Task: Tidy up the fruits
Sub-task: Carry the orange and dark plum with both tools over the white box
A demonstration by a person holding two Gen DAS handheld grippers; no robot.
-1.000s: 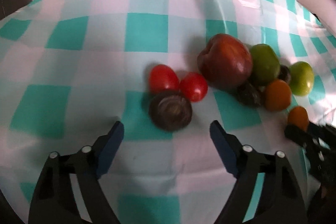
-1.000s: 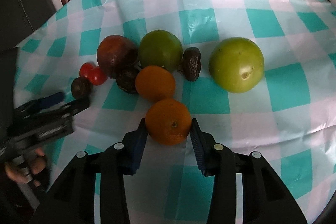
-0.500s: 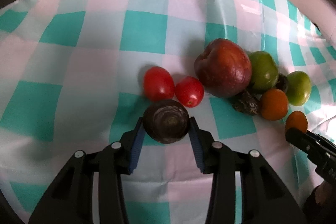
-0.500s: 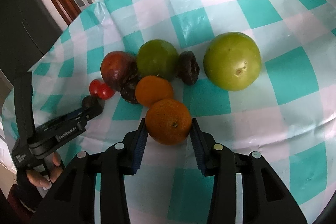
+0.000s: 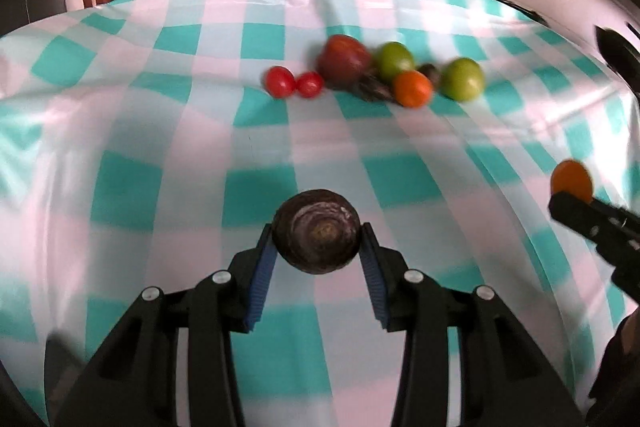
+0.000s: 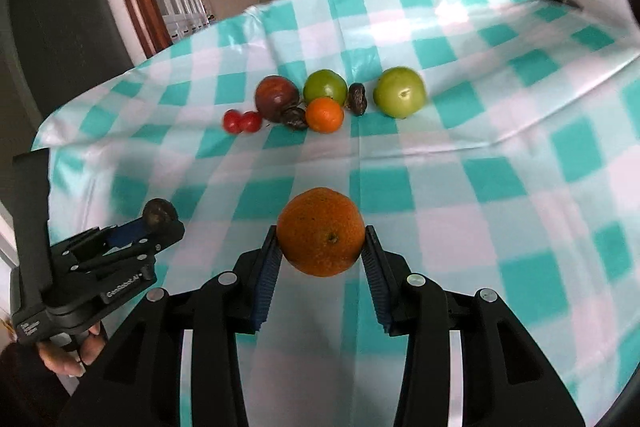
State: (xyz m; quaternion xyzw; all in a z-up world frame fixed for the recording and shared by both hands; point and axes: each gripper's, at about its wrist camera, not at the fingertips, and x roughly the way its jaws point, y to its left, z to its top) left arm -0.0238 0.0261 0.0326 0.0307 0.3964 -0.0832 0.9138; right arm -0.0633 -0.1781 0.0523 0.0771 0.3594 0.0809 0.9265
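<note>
My left claw (image 5: 318, 247) grips a dark fruit (image 5: 317, 230); my right claw (image 6: 321, 249) grips an orange (image 6: 321, 231), both above the cloth (image 5: 160, 115).

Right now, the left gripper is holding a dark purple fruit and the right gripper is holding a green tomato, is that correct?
Not quite: the right gripper is shut on an orange, as the right wrist view shows. The green tomatoes lie on the tablecloth. The left gripper does hold the dark purple fruit.

A glossy, creased plastic cloth (image 6: 472, 131) in teal check covers the tabletop. The orange (image 6: 321, 237) has dimpled, matt peel; the dark fruit (image 5: 317, 230) looks dull and rough. Each claw has ribbed blue pads (image 6: 267, 277) on matt black plastic.
</note>
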